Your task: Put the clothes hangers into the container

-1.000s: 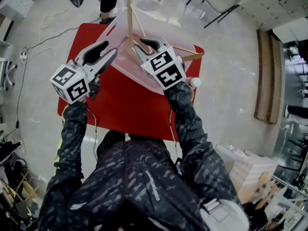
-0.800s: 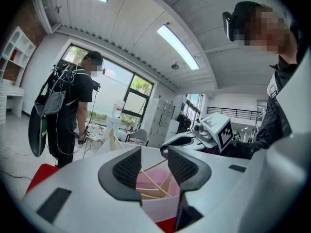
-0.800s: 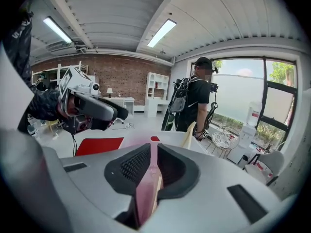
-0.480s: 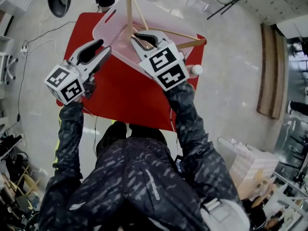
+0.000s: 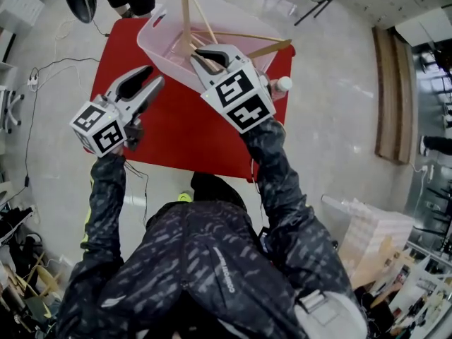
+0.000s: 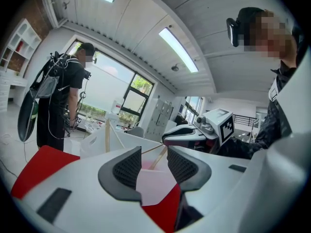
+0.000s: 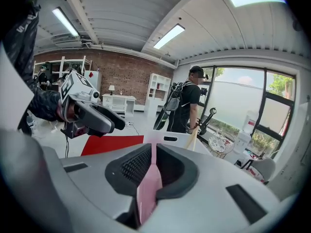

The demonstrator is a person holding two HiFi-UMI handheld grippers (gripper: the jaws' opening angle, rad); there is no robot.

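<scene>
A translucent pink container (image 5: 161, 39) sits on the far part of the red table (image 5: 176, 136), with wooden clothes hangers (image 5: 186, 16) standing up in it. My right gripper (image 5: 205, 57) reaches over the near rim, its jaws closing, and the pads press on the container's pink wall (image 7: 150, 178) between them. My left gripper (image 5: 151, 85) hovers left of the container, open, with nothing between its pads (image 6: 129, 166). In the right gripper view a hanger (image 7: 193, 139) pokes up behind the container's handle slot.
A white bottle (image 5: 281, 85) stands at the table's right edge beside the container. A person with a backpack (image 7: 187, 106) stands beyond the table's far end. Cables lie on the floor at left; stacked boxes (image 5: 367, 239) sit at lower right.
The right gripper's jaws have come together on the container's near wall. The container and hangers sit farther up the view and look tilted. The left gripper stayed open, shifting slightly.
</scene>
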